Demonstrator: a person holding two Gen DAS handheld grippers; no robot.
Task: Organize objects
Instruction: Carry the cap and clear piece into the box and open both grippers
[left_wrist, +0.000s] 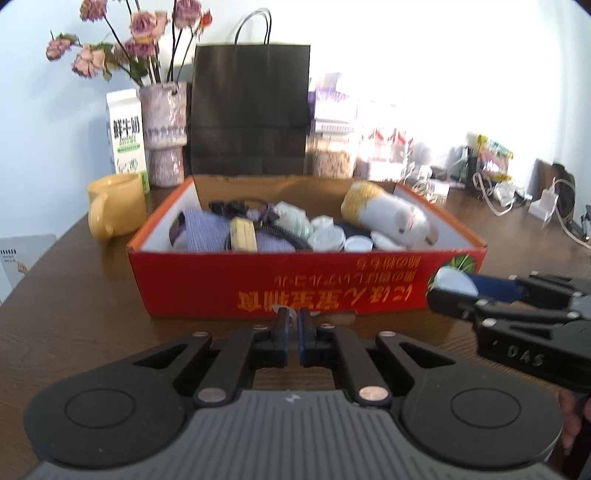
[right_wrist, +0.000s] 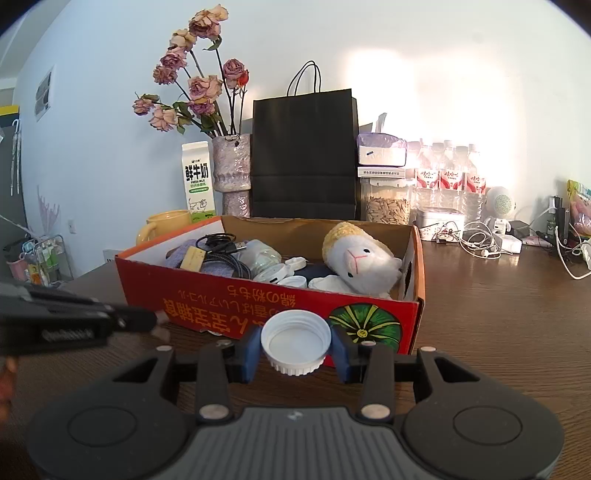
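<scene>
The white lid (right_wrist: 295, 341) sits pinched open-side up between the right gripper (right_wrist: 296, 350) pads, just before the red box (right_wrist: 413, 258) (likely bound inside); the left gripper (left_wrist: 294, 338) hangs nearly closed, apparently on something small I cannot identify.

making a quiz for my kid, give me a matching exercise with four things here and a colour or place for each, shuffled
Things:
1. white cap
2. mug
3. plush sheep
4. paper bag

Colour or place:
A. lying inside the red box
B. black, standing behind the box
C. yellow, on the table left of the box
D. held between the fingers of the right gripper

Pairs: 1-D, 2-C, 3-A, 4-B
</scene>
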